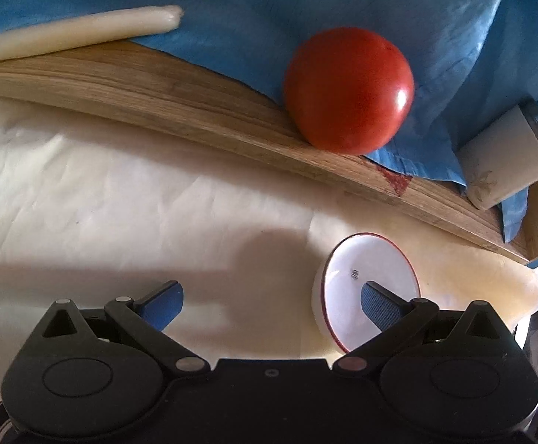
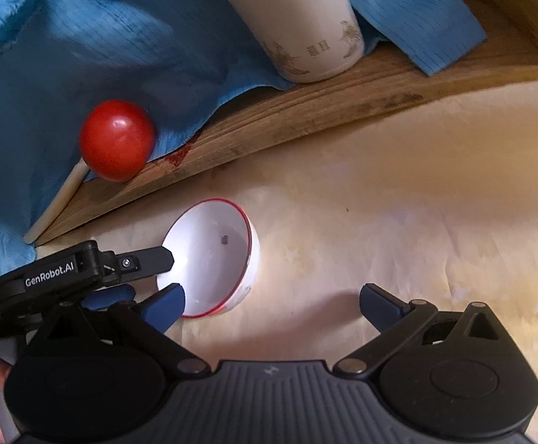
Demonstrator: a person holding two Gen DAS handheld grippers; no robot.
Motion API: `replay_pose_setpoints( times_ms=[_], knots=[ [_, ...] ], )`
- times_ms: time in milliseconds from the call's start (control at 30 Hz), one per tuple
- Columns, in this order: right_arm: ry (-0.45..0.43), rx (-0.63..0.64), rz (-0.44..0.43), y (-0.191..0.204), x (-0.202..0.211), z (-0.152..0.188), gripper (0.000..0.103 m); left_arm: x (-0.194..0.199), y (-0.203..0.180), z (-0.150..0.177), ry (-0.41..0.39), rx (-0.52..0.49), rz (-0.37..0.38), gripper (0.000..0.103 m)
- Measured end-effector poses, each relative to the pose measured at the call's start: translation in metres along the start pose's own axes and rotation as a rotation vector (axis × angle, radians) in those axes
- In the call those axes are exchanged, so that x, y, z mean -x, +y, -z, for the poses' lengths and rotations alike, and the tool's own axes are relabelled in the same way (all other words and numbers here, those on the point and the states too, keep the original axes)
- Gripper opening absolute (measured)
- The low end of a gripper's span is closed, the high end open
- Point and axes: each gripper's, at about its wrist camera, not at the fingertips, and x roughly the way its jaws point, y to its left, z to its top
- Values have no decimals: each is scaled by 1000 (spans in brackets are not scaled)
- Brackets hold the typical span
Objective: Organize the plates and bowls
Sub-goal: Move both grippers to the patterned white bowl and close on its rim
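A small white bowl with a red rim (image 1: pixel 361 288) stands on the cream tablecloth; it also shows in the right wrist view (image 2: pixel 213 255). My left gripper (image 1: pixel 272 305) is open, its right finger (image 1: pixel 379 305) over the bowl's inside and its left finger outside, to the bowl's left. In the right wrist view the left gripper (image 2: pixel 146 277) reaches in from the left with one finger over the bowl's rim. My right gripper (image 2: pixel 272 307) is open and empty; its left finger (image 2: pixel 165 309) is at the bowl's near edge.
A red tomato (image 1: pixel 348 88) lies on a blue cloth (image 1: pixel 305 7) on a wooden tray (image 1: pixel 158 96). A white cup (image 2: pixel 294 22) stands on the tray's right part. A pale stick (image 1: pixel 76 33) lies at the left. Cream tablecloth (image 2: pixel 416 203) spreads to the right.
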Motion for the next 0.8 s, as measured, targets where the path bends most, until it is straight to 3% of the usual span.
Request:
replay_pose_setpoints(
  times_ms=[167,500,667,800],
  knots=[
    [-15,32,15,7,-5,0,102,-2,-4,0,3,-20,-1,102],
    [-42,51,-3,12,-6,7,75,1,-8,5,11,-67,-5,101],
    [-35,50,-31,13,-9,11,71,4,-8,8,10,-70,15,92],
    [-30,50,-49,14,-10,13,64,6,-11,9,15,-75,37,79]
  ],
)
